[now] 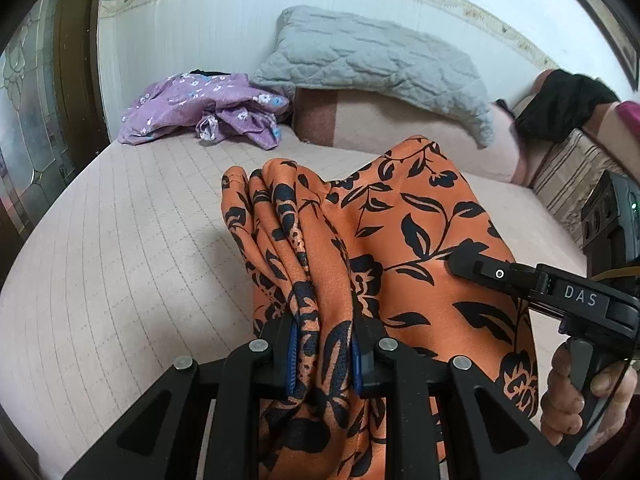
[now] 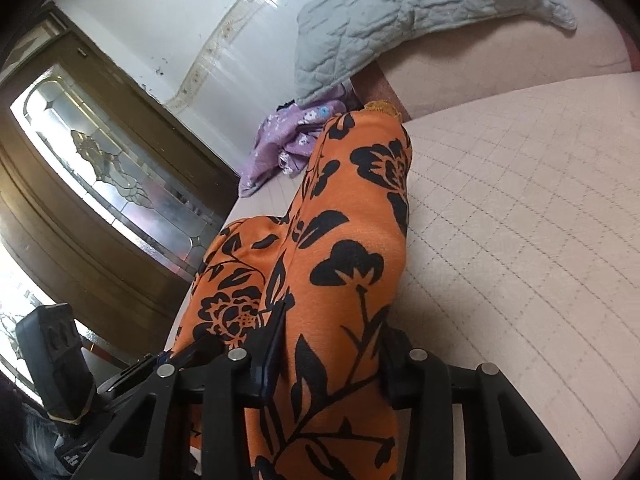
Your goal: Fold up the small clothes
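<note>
While our left gripper and right gripper both pinch the orange floral garment, it hangs above the bed

Cloth on cloth – soft, matt surfaces
Orange garment faintly satiny; bed cover quilted, matt; pillow puckered cloth; door glossy wood.

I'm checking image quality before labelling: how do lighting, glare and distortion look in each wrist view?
Left wrist view: soft even light, sharp orange floral garment, fisheye bending the quilted bed cover, dark corner vignette. Right wrist view: tilted; bright glare blows out the leaded-glass door and the window low on the left; garment sharp.
</note>
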### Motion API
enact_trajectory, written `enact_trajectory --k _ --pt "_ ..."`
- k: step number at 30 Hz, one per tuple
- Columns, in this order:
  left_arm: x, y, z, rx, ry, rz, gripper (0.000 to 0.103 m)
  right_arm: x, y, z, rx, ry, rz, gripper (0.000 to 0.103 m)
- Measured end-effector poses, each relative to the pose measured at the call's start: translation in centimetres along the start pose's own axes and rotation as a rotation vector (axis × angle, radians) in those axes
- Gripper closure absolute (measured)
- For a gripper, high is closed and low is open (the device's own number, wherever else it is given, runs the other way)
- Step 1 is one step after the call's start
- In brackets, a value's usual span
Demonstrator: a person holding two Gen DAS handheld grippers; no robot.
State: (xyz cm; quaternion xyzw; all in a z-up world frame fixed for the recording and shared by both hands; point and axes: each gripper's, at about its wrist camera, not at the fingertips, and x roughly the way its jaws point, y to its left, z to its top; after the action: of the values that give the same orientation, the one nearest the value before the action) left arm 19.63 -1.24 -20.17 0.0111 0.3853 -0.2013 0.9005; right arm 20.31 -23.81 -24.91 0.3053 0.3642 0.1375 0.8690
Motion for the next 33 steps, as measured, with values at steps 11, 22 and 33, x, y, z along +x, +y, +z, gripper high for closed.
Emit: enact_trajectory --k 11,22,33 --pt "-3.7 -5.0 -5.9 0.042 0.016 -0.040 0.082 -7.7 -2.0 -5.0 0.081 -0.014 0.014 0.063" --pt "0.1 -6.3 -8.8 0.163 0.149 0.167 0.054 -8.1 -8.3 -9.0 0.201 0.064 -0.164 0.034" --pt "-2.2 -6.1 -12.4 0.210 0.093 0.353 0.033 -10.6 -2.0 -12.9 0.006 0.046 -0.181 0.041"
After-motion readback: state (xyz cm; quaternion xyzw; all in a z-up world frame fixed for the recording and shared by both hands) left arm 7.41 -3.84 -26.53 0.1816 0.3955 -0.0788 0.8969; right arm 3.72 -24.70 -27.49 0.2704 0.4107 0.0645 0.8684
